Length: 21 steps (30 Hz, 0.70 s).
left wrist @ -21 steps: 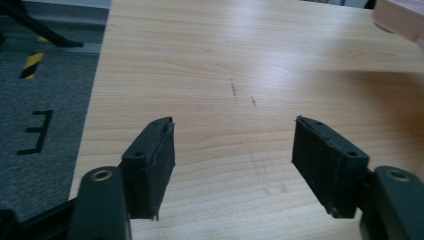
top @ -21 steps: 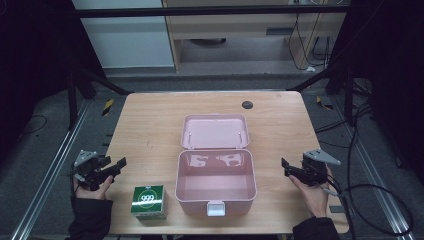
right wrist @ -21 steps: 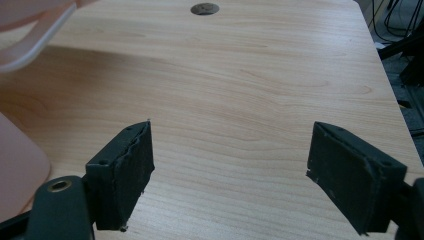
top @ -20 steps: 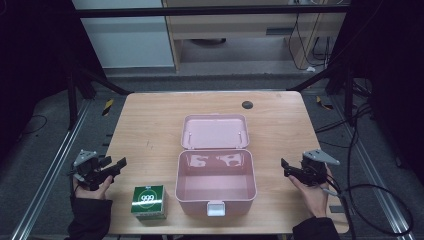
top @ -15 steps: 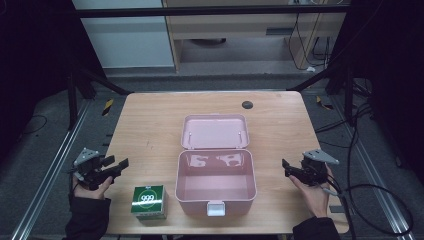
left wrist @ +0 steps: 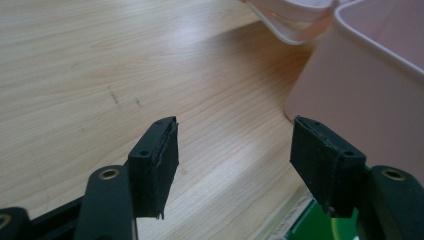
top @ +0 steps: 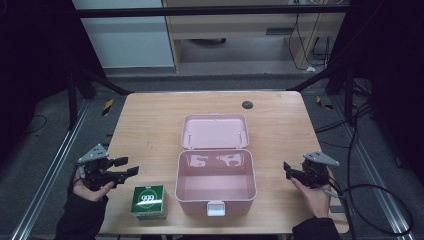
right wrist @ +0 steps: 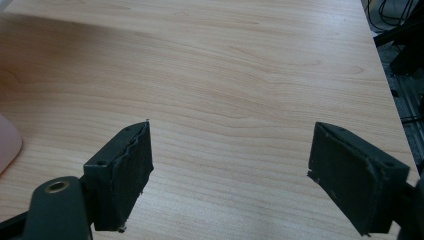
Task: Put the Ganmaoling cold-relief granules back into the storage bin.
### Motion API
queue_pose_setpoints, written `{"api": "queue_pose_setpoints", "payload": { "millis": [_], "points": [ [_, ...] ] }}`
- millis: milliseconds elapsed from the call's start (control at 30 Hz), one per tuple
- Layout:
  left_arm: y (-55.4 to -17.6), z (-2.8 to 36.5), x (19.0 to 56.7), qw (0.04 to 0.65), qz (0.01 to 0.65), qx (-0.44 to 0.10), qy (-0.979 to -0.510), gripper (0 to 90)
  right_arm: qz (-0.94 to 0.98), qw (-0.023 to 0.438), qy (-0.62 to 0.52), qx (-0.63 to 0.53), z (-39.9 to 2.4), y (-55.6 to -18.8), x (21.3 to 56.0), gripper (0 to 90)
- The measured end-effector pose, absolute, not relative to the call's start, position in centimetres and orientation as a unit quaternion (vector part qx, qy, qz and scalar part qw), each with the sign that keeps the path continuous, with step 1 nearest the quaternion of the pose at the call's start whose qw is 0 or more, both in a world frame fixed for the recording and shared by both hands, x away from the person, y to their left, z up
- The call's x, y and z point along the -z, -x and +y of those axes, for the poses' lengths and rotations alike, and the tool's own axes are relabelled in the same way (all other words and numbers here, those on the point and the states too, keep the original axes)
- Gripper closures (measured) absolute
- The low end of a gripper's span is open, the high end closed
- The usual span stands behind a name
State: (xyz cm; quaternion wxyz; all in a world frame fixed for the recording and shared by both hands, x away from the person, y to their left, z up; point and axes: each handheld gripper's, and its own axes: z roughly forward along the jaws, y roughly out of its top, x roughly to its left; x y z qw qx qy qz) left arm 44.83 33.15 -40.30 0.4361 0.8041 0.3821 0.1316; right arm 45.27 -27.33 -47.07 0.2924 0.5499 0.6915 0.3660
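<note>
The left claw (top: 131, 167) hovered with jaws apart and empty, just up-left of the small green cardboard box (top: 149, 201) beside the open pink plastic case (top: 216, 188) on the wooden table (top: 150, 125). The right claw (top: 287, 169), likewise gaping and empty, sat farther away, beyond the case.

This looked like a lab: a bare wooden table (top: 150, 125) stood inside a black metal frame (top: 210, 10), with loose cables (top: 370, 200) on the floor beside that table.
</note>
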Motion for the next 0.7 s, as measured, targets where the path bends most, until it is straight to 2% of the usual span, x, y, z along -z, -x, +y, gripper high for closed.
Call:
{"api": "queue_pose_setpoints", "payload": {
  "millis": [267, 700],
  "points": [
    [-44.6, 32.6, 38.9, 0.425, 0.331, -0.111, -0.835, 30.2, 0.694, 0.293, -0.548, -0.363, -27.3, -45.3, 47.2, 17.4],
    [-44.1, 30.4, 37.3, 0.328, 0.213, -0.076, -0.917, 22.5, 0.703, 0.299, -0.534, -0.363, -27.2, -45.3, 47.4, 14.3]
  ]
}}
